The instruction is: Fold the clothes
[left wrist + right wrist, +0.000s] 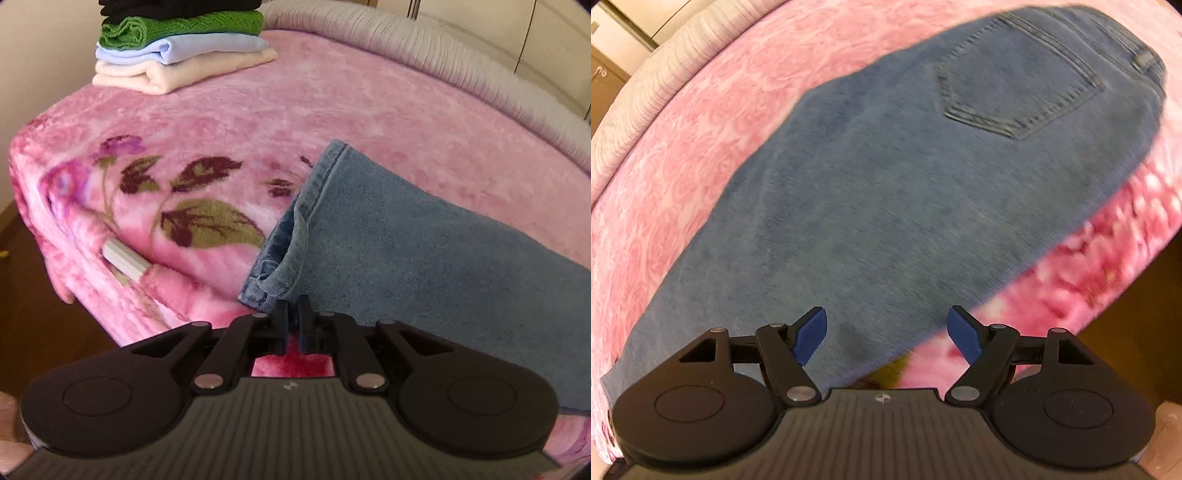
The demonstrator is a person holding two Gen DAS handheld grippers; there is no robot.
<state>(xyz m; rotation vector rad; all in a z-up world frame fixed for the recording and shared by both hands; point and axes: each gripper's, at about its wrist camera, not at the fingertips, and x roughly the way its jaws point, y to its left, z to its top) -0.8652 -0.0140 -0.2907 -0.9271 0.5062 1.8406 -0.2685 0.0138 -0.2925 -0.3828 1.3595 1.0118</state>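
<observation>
Four folded garments stacked (177, 48) at the far corner of the bed, on the pink floral blanket (332, 103): cream at bottom, pale blue, green knit, black on top, judged finished work. One pair of blue jeans (871, 192) laid lengthwise along the near side of the blanket, legs together, back pocket (1019, 96) uppermost; apparently halved along its length, crosswise folds judged outstanding. Left claw (292, 314) tilted steeply down at the hem end (273, 269) near the bed's edge, jaws almost together with only a slim gap; denim between the tips, though whether the pads press it cannot be told. Right claw (888, 332) pitched steeply down over the thigh region, blue pads (812, 334) spread wide, nothing between them, poised above the jeans' near edge.
</observation>
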